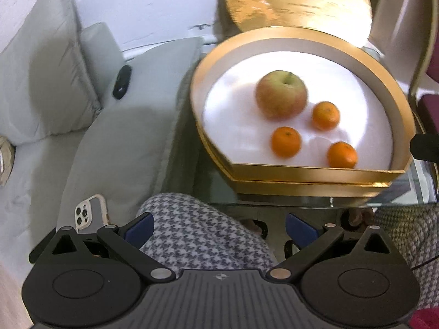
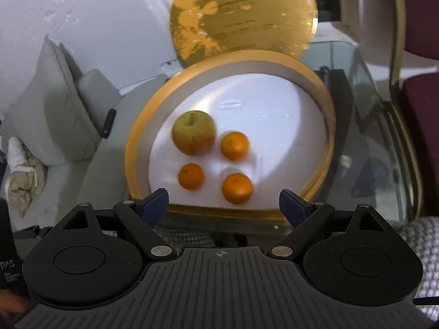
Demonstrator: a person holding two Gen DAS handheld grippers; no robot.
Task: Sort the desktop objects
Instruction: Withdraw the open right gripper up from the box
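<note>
At the lower left edge of the right wrist view, a black object (image 2: 8,268) is showing white letters reading "DAS", with smaller lines beneath too blurred to read. The gold round lid (image 2: 241,16) at the top is carrying dark print, illegible.

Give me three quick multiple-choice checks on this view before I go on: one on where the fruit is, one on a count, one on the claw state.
1. Where does the apple lie?
A. On the sofa
B. In the gold box, beside the oranges
C. Between the right claw's pads

2. How many oranges are in the box?
A. Three
B. Two
C. Five

3. How is the right claw?
A. Shut on an orange
B. Shut on the box rim
C. Open, nothing between its pads

Answers:
1 B: the apple sits on the white floor of the box, next to the oranges.
2 A: oranges show at and.
3 C: both blue pads stand wide apart and grip no fruit.
</note>
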